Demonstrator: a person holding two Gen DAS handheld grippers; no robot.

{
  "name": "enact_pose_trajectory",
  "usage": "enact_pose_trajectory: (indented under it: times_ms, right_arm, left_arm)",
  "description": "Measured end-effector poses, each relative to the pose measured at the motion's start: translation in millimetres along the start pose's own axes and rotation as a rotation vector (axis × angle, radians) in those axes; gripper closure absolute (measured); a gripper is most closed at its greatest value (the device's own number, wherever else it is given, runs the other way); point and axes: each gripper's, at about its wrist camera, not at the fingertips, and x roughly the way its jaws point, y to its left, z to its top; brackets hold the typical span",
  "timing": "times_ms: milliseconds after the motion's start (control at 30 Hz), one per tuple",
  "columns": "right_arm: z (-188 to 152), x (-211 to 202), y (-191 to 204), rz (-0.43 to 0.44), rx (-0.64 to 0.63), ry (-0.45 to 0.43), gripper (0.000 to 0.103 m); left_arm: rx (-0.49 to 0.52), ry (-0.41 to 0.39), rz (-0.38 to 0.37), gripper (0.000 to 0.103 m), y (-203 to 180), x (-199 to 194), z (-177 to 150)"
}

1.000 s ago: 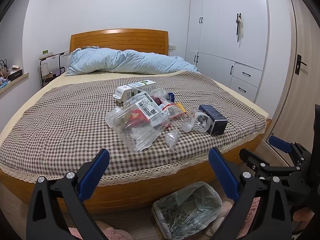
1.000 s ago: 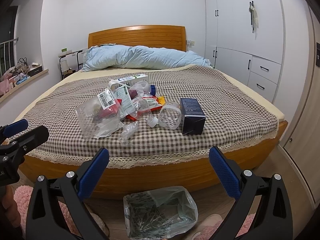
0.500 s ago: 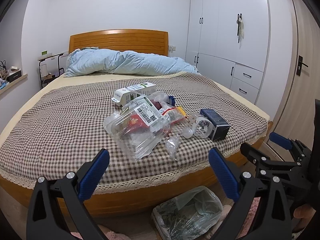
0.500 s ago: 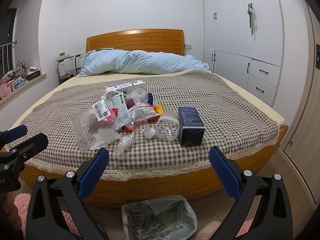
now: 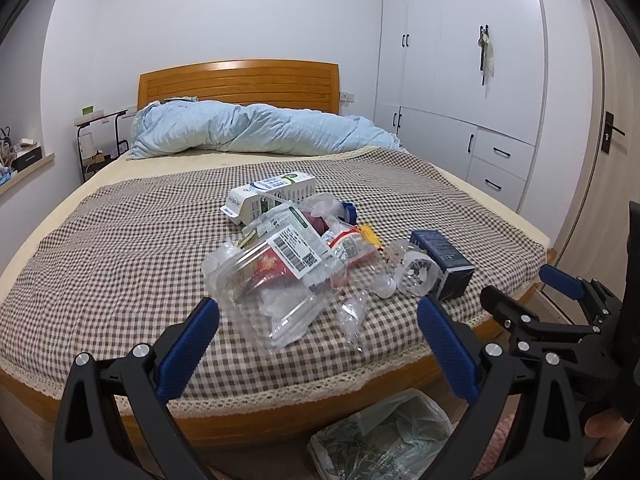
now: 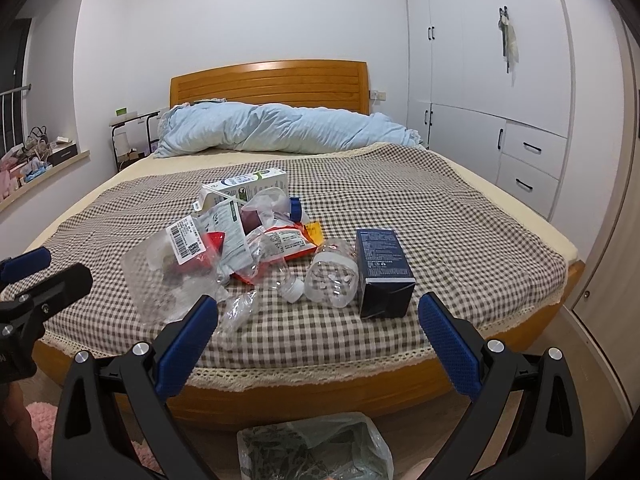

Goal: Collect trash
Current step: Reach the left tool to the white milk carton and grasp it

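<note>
A heap of trash lies on the checked bedspread: a clear plastic clamshell (image 5: 276,284) (image 6: 172,276) with a barcode label, a white carton (image 5: 272,196) (image 6: 244,188), red snack wrappers (image 6: 280,248), a clear bottle (image 5: 412,272) (image 6: 332,272) and a dark blue box (image 5: 444,260) (image 6: 384,268). My left gripper (image 5: 316,344) hangs open before the foot of the bed, facing the clamshell. My right gripper (image 6: 316,344) is open too, facing the bottle and the box. Neither holds anything. A trash bin lined with a plastic bag (image 5: 380,436) (image 6: 316,448) stands on the floor below.
The wooden bed frame (image 5: 248,420) runs across in front of both grippers. A blue duvet (image 5: 256,128) lies at the headboard. White wardrobes (image 5: 460,92) fill the right wall. A pink rug (image 6: 44,424) covers the floor at the left. A hand (image 5: 604,428) grips the right tool.
Both grippers have risen and come closer to the bed, so the trash heap looks larger and the bin sits lower in view. Both stay open.
</note>
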Motion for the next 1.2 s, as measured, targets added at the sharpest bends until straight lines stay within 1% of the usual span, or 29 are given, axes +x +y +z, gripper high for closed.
enact_pose_trajectory:
  times_ms: [167,333,500,633,767,900,1067,1200]
  right_arm:
    - [4,17,-3,0.012,-0.003,0.006,0.007]
    - [13,27,3,0.028,-0.02,-0.013,0.007]
    - [18,37,15,0.046,-0.028,-0.022,0.007]
    - [16,44,30,0.086,-0.019,-0.02,0.007]
    - [17,51,46,0.091,-0.027,-0.021,0.007]
    - [21,56,55,0.082,-0.028,-0.027,0.007]
    - [28,62,56,0.066,-0.024,-0.028,0.007]
    - [36,72,52,0.048,-0.023,-0.028,0.007]
  left_arm:
    - [0.005,0.003,0.002,0.007,1,14,9]
    - [0.001,0.007,0.008,0.007,6,25,18]
    - [0.001,-0.002,0.028,0.007,16,30,25]
    - [0.008,-0.012,0.043,0.007,28,31,27]
    - [0.031,-0.031,0.05,0.007,42,30,32]
    - [0.056,-0.023,0.061,0.007,52,34,45]
    - [0.087,-0.011,0.042,0.007,67,46,67]
    - [0.133,0.029,0.038,0.007,72,62,91]
